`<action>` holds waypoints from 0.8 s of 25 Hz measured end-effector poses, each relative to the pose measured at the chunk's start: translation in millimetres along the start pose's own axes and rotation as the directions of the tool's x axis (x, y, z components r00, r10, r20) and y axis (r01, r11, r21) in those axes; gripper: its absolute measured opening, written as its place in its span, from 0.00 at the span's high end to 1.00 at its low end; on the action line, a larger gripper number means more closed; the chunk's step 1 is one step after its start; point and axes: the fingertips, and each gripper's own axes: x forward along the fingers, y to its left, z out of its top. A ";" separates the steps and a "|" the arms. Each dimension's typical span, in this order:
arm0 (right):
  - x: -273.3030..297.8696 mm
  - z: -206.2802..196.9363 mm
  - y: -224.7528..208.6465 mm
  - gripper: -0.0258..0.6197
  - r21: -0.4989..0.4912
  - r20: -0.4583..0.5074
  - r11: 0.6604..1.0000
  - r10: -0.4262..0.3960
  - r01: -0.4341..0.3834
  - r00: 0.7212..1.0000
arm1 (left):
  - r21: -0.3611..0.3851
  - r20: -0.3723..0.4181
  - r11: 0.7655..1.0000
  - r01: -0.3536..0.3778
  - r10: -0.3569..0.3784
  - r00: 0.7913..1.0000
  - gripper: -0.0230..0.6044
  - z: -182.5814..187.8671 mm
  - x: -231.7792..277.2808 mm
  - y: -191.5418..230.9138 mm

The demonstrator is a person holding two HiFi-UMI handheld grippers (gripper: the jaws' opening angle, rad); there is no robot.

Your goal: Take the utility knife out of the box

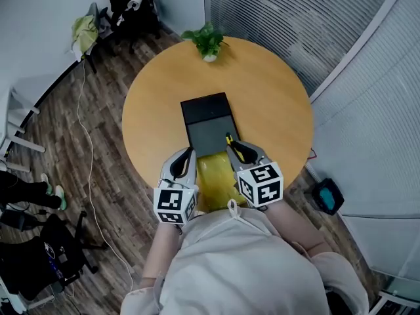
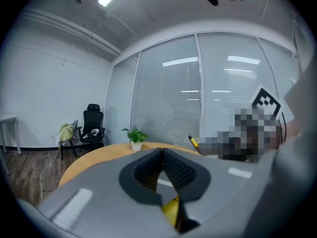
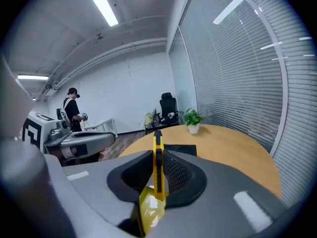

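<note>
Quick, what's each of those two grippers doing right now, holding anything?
Left gripper: closed, nothing between its jaws.
Right gripper: closed on the yellow utility knife.

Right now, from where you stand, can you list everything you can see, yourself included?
table: one, light wood, round, in front of the person
box: one, black, open, middle of the table
utility knife: one, yellow and black, out of the box, between the right gripper's jaws
yellow wrapping: one, crinkly, at the table's near edge below both grippers
potted plant: one, green in a white pot, far edge of the table
office chair: one, black, by the far wall
cable: one, white, on the wood floor
bystander: one, dark clothes, by the wall
left gripper: one, grey, jaws together
right gripper: one, grey, clamped on the knife
</note>
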 end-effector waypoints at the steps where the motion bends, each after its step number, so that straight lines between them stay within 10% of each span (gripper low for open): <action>1: -4.9 7.0 1.5 0.86 -0.003 0.020 1.000 0.004 -0.004 1.000 | 0.003 0.008 1.000 -0.001 0.001 1.000 0.95 4.7 -1.2 -1.9; 20: -24.9 33.0 -4.0 0.86 -0.039 0.105 0.998 0.046 -0.042 0.993 | 0.002 0.043 1.000 -0.002 0.002 0.999 0.95 31.7 0.9 -21.8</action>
